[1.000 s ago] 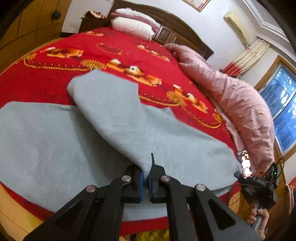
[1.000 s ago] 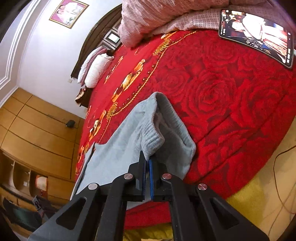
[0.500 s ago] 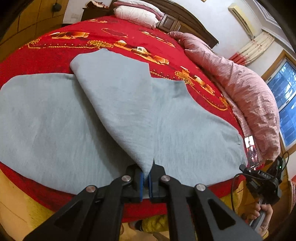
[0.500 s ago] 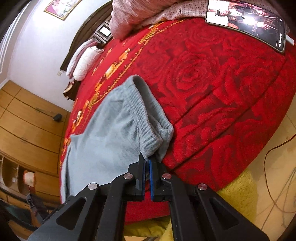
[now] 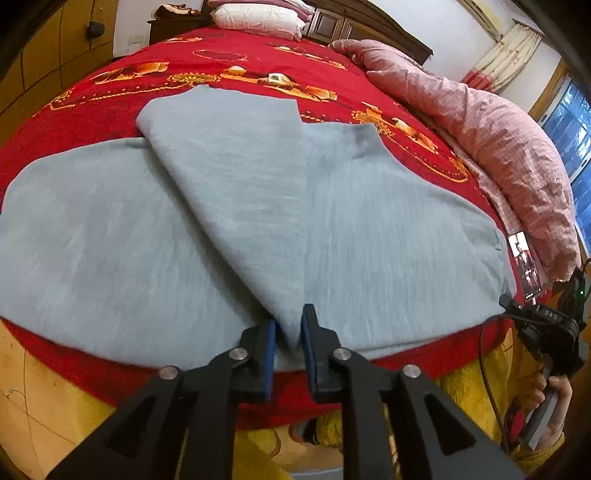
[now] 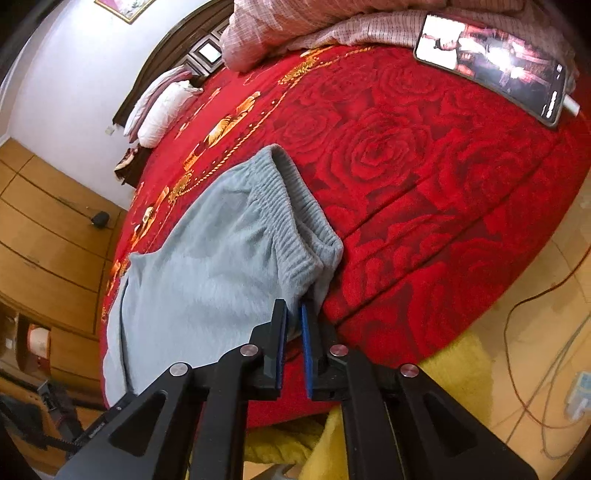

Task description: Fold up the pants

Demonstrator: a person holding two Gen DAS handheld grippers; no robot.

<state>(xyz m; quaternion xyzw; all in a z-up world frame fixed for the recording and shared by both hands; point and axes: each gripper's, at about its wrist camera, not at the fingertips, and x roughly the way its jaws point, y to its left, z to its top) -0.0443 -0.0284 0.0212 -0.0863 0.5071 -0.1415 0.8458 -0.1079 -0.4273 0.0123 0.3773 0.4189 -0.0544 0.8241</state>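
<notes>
1. On a red bedspread [image 5: 229, 70] patterned with roses and gold motifs lie grey pants [image 5: 110, 236], spread flat across the near part of the bed.
2. One leg of the pants is folded over on a slant across the rest, its corner coming to a point at the near edge of the bedspread.
3. The left gripper [image 5: 287, 332] sits at that point. Its jaws are opening, a narrow gap between the blue pads, with the tip of the fabric between them and no longer pinched.
4. The right gripper [image 6: 293, 325] is at the near corner of the ribbed waistband [image 6: 295, 221], close to the bedspread's near edge. Its jaws are also opening, only slightly apart, with cloth between the pads.
5. A phone [image 6: 495, 62] with a lit screen lies on the bedspread well beyond the waistband, beside a pink checked quilt [image 5: 491, 125].
6. White pillows [image 5: 258, 18] rest at the far end of the bedspread.
</notes>
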